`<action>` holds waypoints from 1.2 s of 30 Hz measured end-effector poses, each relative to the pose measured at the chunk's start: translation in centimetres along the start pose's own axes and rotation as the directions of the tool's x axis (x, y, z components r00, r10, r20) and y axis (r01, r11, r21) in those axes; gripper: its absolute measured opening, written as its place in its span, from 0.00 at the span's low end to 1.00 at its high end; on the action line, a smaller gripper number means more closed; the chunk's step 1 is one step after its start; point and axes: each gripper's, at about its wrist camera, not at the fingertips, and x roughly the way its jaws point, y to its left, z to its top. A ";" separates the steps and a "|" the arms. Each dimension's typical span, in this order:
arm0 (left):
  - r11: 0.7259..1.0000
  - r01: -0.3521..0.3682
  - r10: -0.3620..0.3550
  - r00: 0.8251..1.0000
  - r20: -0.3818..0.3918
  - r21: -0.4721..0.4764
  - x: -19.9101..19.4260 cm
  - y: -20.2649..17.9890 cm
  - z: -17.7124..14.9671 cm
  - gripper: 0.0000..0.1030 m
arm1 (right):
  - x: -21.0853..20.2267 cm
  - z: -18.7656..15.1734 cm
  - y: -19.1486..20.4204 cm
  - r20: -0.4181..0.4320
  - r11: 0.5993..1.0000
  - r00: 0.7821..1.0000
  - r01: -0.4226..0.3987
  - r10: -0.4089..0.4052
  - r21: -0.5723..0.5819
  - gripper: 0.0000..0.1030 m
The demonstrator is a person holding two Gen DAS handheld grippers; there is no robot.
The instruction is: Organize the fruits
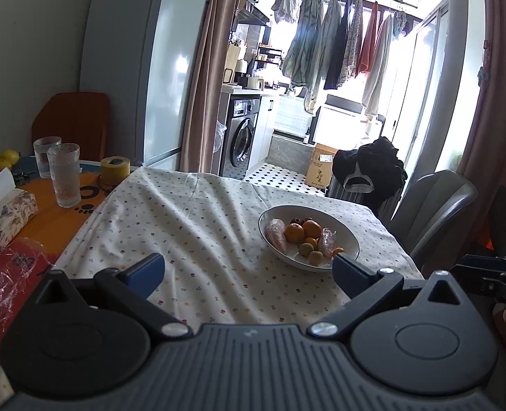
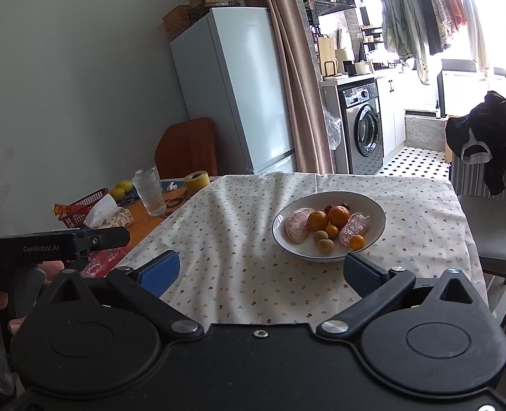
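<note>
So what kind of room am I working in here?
Most likely a home dining area opening onto a kitchen and laundry balcony: cloth-covered table, fridge, washing machine and hanging clothes.

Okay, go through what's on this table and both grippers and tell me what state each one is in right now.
left gripper: open, empty, above the cloth.
right gripper: open, empty.
bowl: upright, holding fruit.
oranges: piled in the bowl.
peeled fruit: plastic-wrapped, in the bowl.
glasses: upright; contents unclear.
tape roll: flat on its side.
tissue box: open, tissue sticking out.
</note>
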 end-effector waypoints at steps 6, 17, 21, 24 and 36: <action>1.000 0.003 -0.003 1.000 -0.002 0.004 -0.1 -0.1 0.0 1.00 | 0.2 -0.2 0.5 -0.010 1.000 1.000 -0.014 0.014 -0.008 1.00; 1.000 0.004 -0.004 1.000 -0.007 0.010 0.3 -0.3 -0.2 1.00 | 0.4 -0.4 0.4 -0.022 1.000 1.000 -0.016 0.016 0.000 1.00; 1.000 0.010 -0.009 1.000 -0.013 0.013 0.5 -0.4 -0.4 1.00 | 0.5 -0.4 0.4 -0.024 1.000 1.000 -0.012 0.012 -0.001 1.00; 1.000 0.012 -0.012 1.000 -0.012 0.017 0.5 -0.5 -0.5 1.00 | 0.5 -0.5 0.4 -0.026 1.000 1.000 -0.012 0.012 0.000 1.00; 1.000 0.015 -0.015 1.000 -0.010 0.011 0.6 -0.6 -0.7 1.00 | 0.7 -0.6 0.2 -0.030 1.000 0.999 -0.013 0.013 -0.001 1.00</action>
